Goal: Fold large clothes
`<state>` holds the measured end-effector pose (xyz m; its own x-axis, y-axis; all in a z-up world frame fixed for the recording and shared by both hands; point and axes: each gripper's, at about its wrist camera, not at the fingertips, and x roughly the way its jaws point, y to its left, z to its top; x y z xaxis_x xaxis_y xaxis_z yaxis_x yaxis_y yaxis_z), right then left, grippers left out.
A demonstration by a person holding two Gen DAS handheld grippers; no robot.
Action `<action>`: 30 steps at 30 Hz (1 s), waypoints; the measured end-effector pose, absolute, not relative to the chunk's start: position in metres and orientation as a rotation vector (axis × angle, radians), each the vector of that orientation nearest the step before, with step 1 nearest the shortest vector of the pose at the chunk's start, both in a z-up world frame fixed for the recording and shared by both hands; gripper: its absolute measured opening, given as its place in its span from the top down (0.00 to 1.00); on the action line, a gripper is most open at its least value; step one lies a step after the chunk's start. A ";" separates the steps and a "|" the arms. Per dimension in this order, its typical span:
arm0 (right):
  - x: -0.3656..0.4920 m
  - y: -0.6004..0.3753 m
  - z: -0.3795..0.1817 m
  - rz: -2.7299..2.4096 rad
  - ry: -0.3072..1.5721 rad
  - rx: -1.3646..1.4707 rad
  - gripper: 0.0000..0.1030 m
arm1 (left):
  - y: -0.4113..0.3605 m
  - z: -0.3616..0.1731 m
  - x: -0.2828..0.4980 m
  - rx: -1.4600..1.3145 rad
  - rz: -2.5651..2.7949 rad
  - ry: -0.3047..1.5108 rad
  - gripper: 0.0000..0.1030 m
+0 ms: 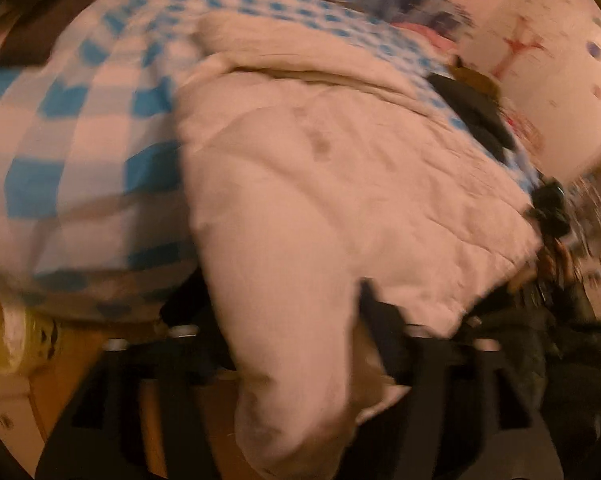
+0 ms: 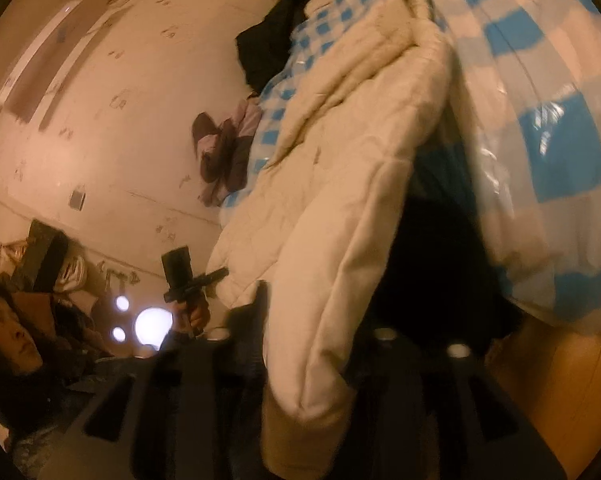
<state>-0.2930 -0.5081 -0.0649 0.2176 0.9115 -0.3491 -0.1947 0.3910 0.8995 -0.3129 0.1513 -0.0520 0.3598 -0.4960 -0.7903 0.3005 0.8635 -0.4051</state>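
- Left hand-held gripper (image 1: 296, 344) and right hand-held gripper (image 2: 312, 340) each clench a bunch of the cream padded coat (image 1: 320, 184).
- Coat sprawls rumpled on the checked bed (image 1: 72, 120) — folding barely begun, no tidy fold visible.

Blue-white checkered cover (image 2: 556, 148); dark garment (image 2: 268, 48) and purple clothes (image 2: 228, 152) beside it.

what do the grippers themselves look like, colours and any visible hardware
Both are matte black. The left gripper and right gripper each show blocky black finger mounts with rectangular cut-outs and small round silver bolt heads along the top. No cables or markings are discernible; the left wrist view is blurred.
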 end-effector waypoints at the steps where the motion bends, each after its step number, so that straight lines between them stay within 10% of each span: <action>1: -0.292 -0.507 -0.066 0.912 1.067 0.846 0.61 | 0.153 -0.055 -0.312 -0.230 -0.514 1.085 0.32; 4: -0.290 -0.501 -0.066 0.910 1.067 0.836 0.61 | 0.154 -0.059 -0.310 -0.266 -0.521 1.067 0.32; 9: -0.293 -0.498 -0.065 0.881 1.023 0.830 0.82 | 0.146 -0.051 -0.315 -0.251 -0.585 1.033 0.81; 12: -0.296 -0.504 -0.057 0.905 0.970 0.854 0.83 | 0.147 -0.038 -0.320 -0.271 -0.620 0.988 0.89; 20: -0.297 -0.507 -0.068 0.921 1.024 0.851 0.76 | 0.137 -0.030 -0.325 -0.123 -0.573 0.984 0.86; 25: -0.299 -0.502 -0.079 0.935 1.051 0.876 0.63 | 0.136 -0.040 -0.326 -0.046 -0.437 0.981 0.45; 28: -0.301 -0.499 -0.077 0.932 1.043 0.866 0.75 | 0.140 -0.042 -0.327 -0.049 -0.453 0.979 0.48; 30: -0.302 -0.499 -0.075 0.926 1.021 0.865 0.81 | 0.137 -0.039 -0.330 -0.040 -0.499 0.975 0.71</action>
